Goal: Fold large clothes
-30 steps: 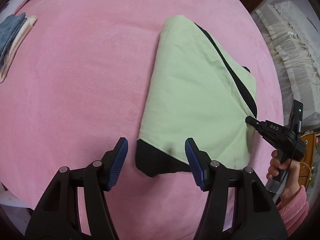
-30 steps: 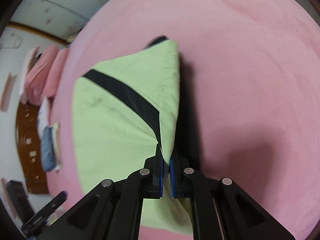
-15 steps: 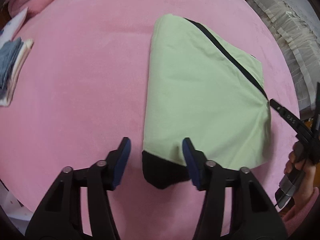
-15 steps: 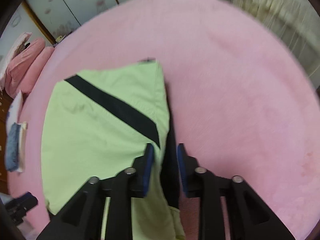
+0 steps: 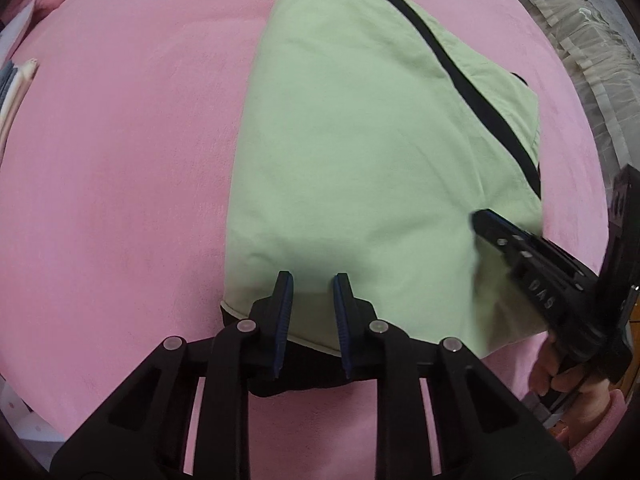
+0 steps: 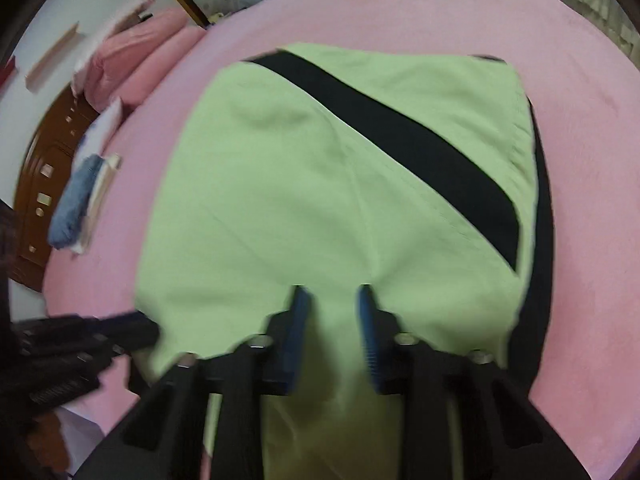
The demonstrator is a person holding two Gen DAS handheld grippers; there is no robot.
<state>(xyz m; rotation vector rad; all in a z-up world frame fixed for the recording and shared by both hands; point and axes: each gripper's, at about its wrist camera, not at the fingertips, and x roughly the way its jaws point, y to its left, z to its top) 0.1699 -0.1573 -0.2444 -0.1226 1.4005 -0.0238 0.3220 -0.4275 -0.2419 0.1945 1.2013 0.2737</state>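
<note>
While both grippers reach forward over the green garment's near edge, left gripper and right gripper jaws stand narrowly parted, gripping nothing.

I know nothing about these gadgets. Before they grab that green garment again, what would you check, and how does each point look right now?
1. Left tool open over the near hem of the light green garment with the black stripe: ok.
2. Right tool open above the garment: ok.
3. Fabric actually between either tool's fingers: cannot tell.
4. Garment lying flat on the pink plush blanket: ok, only small wrinkles.
5. Black underlayer lined up with the green edge: not ok, it sticks out.
6. Folded blue cloth pile away from the garment: ok.
</note>
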